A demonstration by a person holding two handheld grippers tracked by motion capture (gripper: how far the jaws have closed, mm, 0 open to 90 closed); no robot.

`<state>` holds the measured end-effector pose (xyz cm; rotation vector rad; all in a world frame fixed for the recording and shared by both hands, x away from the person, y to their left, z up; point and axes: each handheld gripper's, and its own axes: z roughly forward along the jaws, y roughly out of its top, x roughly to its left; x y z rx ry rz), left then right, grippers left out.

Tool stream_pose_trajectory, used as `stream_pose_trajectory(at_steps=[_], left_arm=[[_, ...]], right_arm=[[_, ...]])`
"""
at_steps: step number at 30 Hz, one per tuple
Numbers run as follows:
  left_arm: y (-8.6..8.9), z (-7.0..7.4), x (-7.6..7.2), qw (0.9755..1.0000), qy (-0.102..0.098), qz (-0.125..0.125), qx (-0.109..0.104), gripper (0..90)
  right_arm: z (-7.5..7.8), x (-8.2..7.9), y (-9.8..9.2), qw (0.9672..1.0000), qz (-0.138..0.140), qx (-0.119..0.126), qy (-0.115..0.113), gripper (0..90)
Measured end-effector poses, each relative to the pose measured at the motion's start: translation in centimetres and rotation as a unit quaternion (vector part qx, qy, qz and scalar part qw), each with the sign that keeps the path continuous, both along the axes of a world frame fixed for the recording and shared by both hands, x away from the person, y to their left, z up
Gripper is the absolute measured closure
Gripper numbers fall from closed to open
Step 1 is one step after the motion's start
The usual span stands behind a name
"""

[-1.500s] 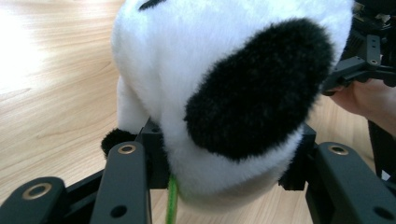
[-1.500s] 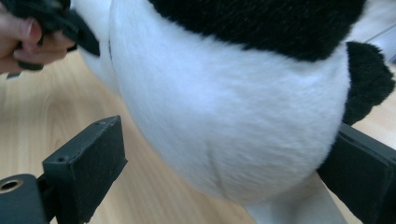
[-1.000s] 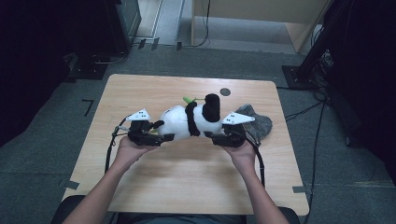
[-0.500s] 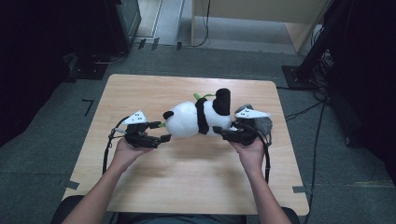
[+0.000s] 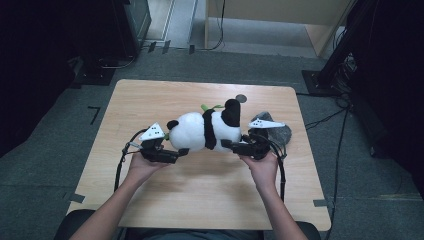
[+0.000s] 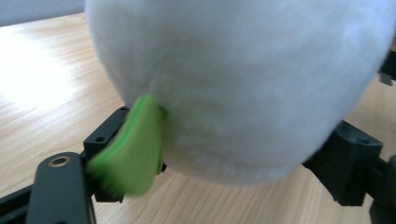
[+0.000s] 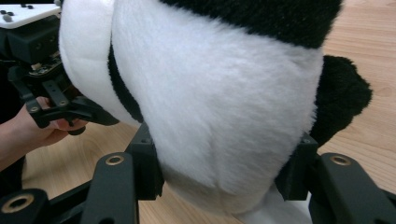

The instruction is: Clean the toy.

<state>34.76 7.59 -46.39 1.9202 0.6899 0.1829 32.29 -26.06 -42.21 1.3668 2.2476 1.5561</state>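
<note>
A: Where's the panda plush (image 5: 207, 131)?

B: Mid-table, lying across between both tongs. The left gripper (image 5: 161, 153) is clamped on its white head end, the right gripper (image 5: 243, 146) on the body.

A: How will it handle?

B: Probably light, soft and squashy. Pinch deep into the stuffing, since loose fur would slip.

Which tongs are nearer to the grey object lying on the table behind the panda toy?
Right. The right tongs grip the panda toy directly beside the grey object. The left tongs hold the toy's far end, away from it.
</note>
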Motion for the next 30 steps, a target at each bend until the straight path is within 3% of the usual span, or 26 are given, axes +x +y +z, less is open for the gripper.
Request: stream_pose_trajectory(at_steps=[1, 3, 6, 9, 12, 16, 21, 23, 28, 30], left_arm=[[-0.1, 0.0, 0.0, 1.0, -0.003, 0.007, 0.006, 22.5], [-0.2, 0.0, 0.1, 0.9995, 0.013, 0.021, 0.017, 30.5], [-0.2, 0.2, -0.1, 0.9991, 0.014, 0.031, 0.024, 43.3], [-0.1, 0.6, -0.2, 0.9993, 0.012, 0.028, 0.023, 51.7], [0.2, 0.9, -0.1, 0.9996, 0.016, 0.014, 0.02, 57.7], [1.2, 1.3, 0.5, 0.9989, 0.043, 0.014, -0.009, 60.9], [2.6, 2.2, 0.9, 0.997, 0.065, 0.015, -0.04, 61.4], [2.9, 2.6, 1.1, 0.9948, 0.088, 0.007, -0.051, 60.8], [2.7, 3.0, 0.8, 0.9938, 0.095, -0.01, -0.058, 59.9], [2.6, 3.0, 0.9, 0.9925, 0.102, -0.011, -0.066, 59.6]], right_arm=[[0.0, 0.0, 0.2, 1.0, 0.0, -0.002, -0.001, 46.0], [0.1, -0.1, 0.6, 0.9999, -0.002, -0.012, -0.005, 45.8], [-0.2, 0.1, 0.9, 0.9998, -0.003, -0.021, 0.005, 44.5], [-0.3, 0.3, 0.7, 0.9997, -0.003, -0.023, 0.006, 39.9], [-0.4, 0.5, 0.6, 0.9994, 0.001, -0.033, -0.004, 29.7], [-0.6, 0.8, 0.2, 0.9993, 0.022, -0.027, -0.013, 22.2], [-0.7, 0.7, -0.7, 0.9972, 0.043, -0.027, -0.055, 20.5], [-1.0, 0.6, -0.9, 0.9954, 0.049, -0.04, -0.072, 20.6], [-1.7, 0.5, -0.4, 0.9886, 0.098, -0.042, -0.105, 20.0], [-1.6, 0.3, 0.1, 0.9851, 0.099, -0.061, -0.127, 18.5]])
